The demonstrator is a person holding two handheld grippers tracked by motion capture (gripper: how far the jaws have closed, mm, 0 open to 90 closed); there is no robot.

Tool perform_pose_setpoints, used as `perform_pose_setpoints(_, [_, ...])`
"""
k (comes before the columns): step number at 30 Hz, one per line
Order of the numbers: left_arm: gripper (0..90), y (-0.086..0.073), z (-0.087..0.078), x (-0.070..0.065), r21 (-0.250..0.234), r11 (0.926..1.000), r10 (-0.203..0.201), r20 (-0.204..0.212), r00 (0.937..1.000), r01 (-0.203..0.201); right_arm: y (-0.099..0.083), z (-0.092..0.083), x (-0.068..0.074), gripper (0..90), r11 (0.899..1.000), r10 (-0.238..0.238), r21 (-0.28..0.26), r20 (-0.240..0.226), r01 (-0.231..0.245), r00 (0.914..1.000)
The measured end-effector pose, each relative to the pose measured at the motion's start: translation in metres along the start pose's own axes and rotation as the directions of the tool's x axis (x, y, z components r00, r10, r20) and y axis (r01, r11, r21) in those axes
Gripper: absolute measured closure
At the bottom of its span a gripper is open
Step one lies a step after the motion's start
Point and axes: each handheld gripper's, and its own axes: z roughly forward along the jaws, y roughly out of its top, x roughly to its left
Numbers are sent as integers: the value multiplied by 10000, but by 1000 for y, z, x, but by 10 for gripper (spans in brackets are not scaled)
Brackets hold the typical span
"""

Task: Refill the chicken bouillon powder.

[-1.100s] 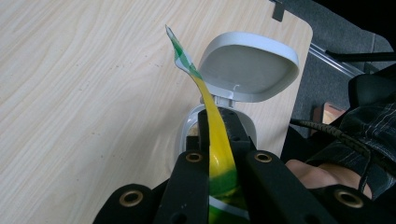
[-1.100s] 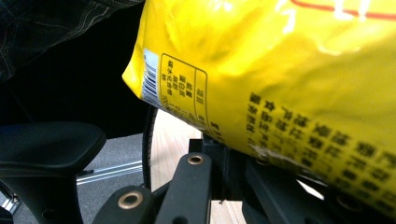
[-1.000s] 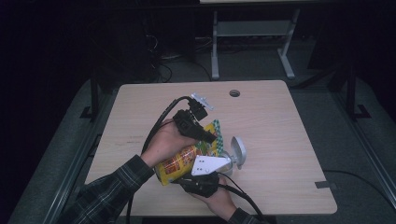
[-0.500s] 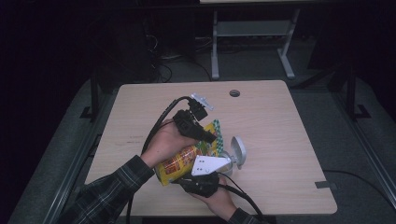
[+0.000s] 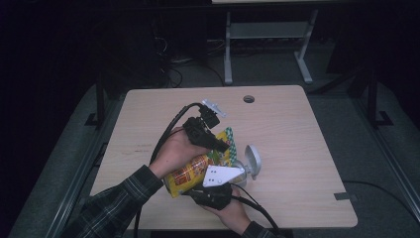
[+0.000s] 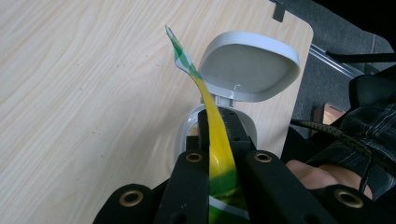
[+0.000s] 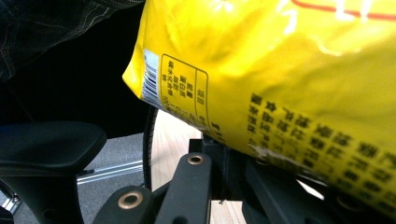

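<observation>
Left gripper: held in the person's left hand, near the middle of the table; its cable loops up and back toward the sleeve.
Left jaws: in the left gripper view they are pressed on the top edge of the bag; the green-and-white checked seal strip rises just beyond the tips.
Bag: yellow snack bag, lying tilted between the two grippers, its bottom end toward the person, its top end at the left jaws.
Container: small grey container with a hinged lid standing open, directly ahead of the left jaws and under the bag's top edge; in the high view it sits just right of the bag.
Right gripper: in the right hand, at the near edge of the table, under the bag's lower side.
Right jaws: the bag lies across them in the right gripper view; whether they pinch it or only support it, I cannot tell.
Done so far: lid open, bag lifted and brought to the container's mouth.
Left to do, as I judge it: no contents visible leaving the bag, and the top looks sealed where the jaws hold it, so opening or tipping, filling, and shutting the lid remain.
</observation>
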Motion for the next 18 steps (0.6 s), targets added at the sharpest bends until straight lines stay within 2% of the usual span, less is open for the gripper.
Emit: perform_pose_setpoints(18, [898, 0, 1, 0, 6, 10000, -68, -14, 10000, 68, 0, 0, 0, 900, 10000, -10, -17, -8, 10, 10000])
